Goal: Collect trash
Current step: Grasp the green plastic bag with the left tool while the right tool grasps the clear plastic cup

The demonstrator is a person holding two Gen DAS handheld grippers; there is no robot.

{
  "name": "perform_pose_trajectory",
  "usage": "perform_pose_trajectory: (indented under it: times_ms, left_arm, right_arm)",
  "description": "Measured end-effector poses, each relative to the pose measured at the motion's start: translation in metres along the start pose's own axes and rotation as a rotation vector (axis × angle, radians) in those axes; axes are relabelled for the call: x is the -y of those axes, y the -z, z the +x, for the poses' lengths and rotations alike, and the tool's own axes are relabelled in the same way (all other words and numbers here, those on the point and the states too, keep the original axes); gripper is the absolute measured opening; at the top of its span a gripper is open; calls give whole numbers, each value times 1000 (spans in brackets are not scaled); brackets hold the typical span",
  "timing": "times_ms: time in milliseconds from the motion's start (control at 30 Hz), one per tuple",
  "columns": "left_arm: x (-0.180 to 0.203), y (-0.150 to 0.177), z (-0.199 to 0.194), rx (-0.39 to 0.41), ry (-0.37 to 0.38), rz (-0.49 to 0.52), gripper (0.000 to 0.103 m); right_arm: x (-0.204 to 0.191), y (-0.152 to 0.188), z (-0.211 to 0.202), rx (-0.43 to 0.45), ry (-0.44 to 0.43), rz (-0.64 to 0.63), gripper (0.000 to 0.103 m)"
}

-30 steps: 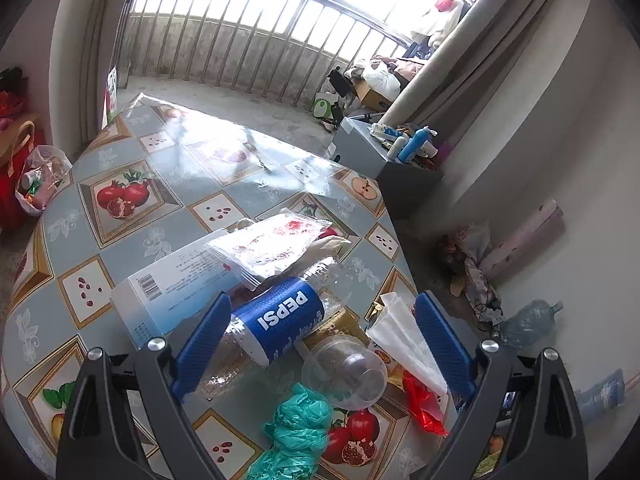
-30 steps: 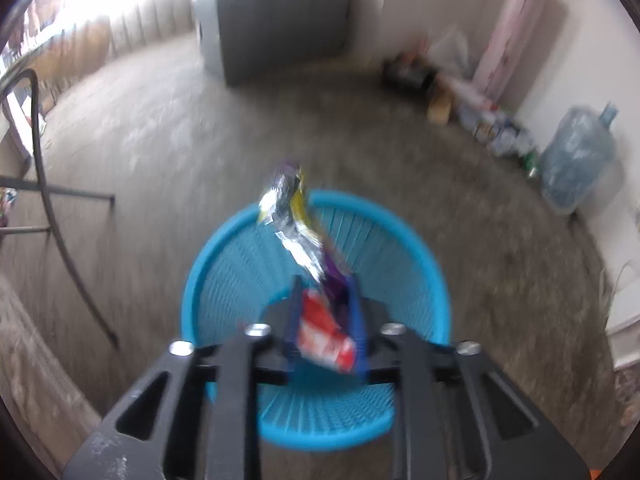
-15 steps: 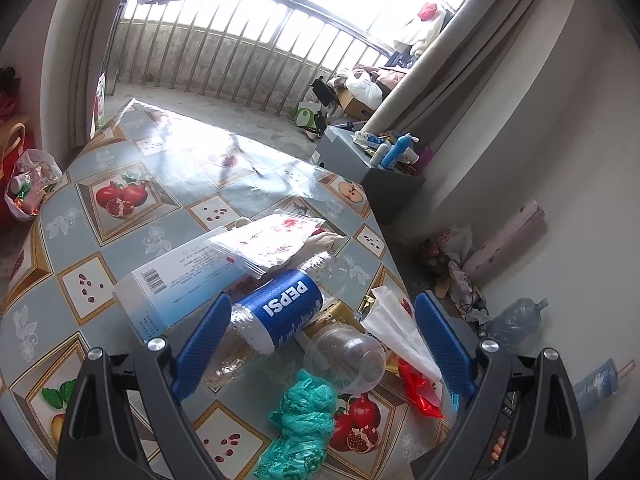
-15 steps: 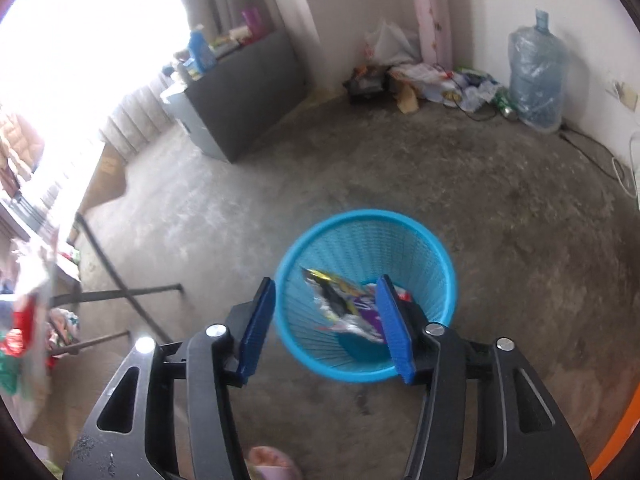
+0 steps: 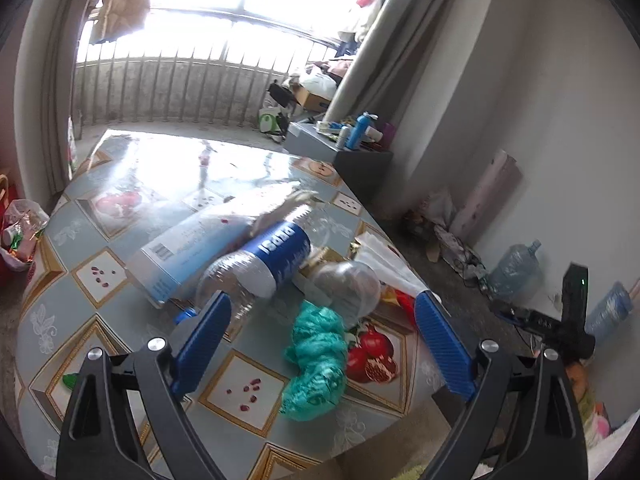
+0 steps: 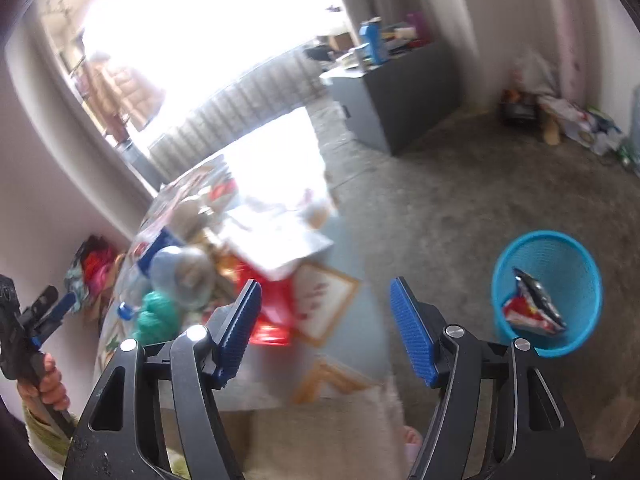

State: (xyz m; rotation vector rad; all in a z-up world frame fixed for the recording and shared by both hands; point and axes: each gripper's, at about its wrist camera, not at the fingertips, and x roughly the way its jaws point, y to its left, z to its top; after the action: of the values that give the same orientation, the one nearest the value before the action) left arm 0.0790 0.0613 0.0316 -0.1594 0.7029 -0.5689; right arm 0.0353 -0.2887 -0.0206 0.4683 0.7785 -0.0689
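A tabletop point(image 5: 100, 280) covered with a fruit-patterned cloth is seen from the left wrist view, with trash heaped toward its 3 o'clock edge. A clear plastic bottle point(image 5: 264, 264) with a blue label is laid on its side at the centre of the heap, resting against a pale blue carton point(image 5: 180, 248) at its 10 o'clock. A clear plastic cup point(image 5: 348, 284) is lying on its side at the bottle's 4 o'clock, and a crumpled green bag point(image 5: 316, 356) is placed just below the cup, at its 6 o'clock. A white wrapper point(image 5: 384, 264) and a red wrapper point(image 5: 406, 304) are found at the cup's 3 o'clock, near the table edge. The left gripper point(image 5: 320, 344) is held wide above the green bag, with nothing pressed by its blue pads. In the right wrist view, which is blurred by motion, the right gripper point(image 6: 326, 320) is shown with its jaws opening and nothing between them, above the tabletop's near corner. A blue basket point(image 6: 568, 264) is stood on the grey floor point(image 6: 440, 200) at 3 o'clock, well apart from the tabletop, with a foil snack wrapper point(image 6: 534, 304) lying inside it. A hand point(image 6: 46, 384) gripping the left gripper's handle is visible at 8 o'clock.
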Motion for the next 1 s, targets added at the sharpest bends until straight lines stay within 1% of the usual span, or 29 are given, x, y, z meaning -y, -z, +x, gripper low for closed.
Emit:
perform_pose_trajectory:
  times_ms: [67,100,167,233,367,467,533,600,767,867,933,1000]
  left_arm:
    - [8,10,12,-37,19,24,91]
    - [11,15,19,-55,21,31,90]
    - [14,23,37,-103,23,28,85]
    - [16,29,58,-165,27,18,76]
    - [18,37,91,-249,39,11,66]
    - [17,39,106,-274,-15,31,52]
    - [15,41,110,-285,-42,30,32]
    - [9,41,110,-272,-48,0,31]
    - [-4,41,103,-234,-102,-29,30]
    - [-8,42,98,-216,-131,-42,30]
    - [-10,43,96,-205,-153,-52,30]
    - [-12,42,95,-195,-167,-70,30]
  right_arm:
    - [-21,-1,7,-17,-3,-31,61]
    - [-28,-2,9,-26,-22,-28,60]
    - [-39,-1,15,-42,-47,-18,56]
    - [-55,-2,23,-64,-62,-30,52]
    - [-85,2,36,-99,-105,-56,46]
    - [-100,4,44,-117,-123,-72,44]
    - [-108,2,50,-133,-140,-77,44]
    - [-113,0,56,-142,-148,-89,44]
    - [-121,-10,73,-163,-148,-121,44]
    - [-129,-17,85,-168,-144,-147,48]
    - [-136,-21,93,-168,-143,-171,57]
    - [-143,-22,99,-172,-138,-193,61]
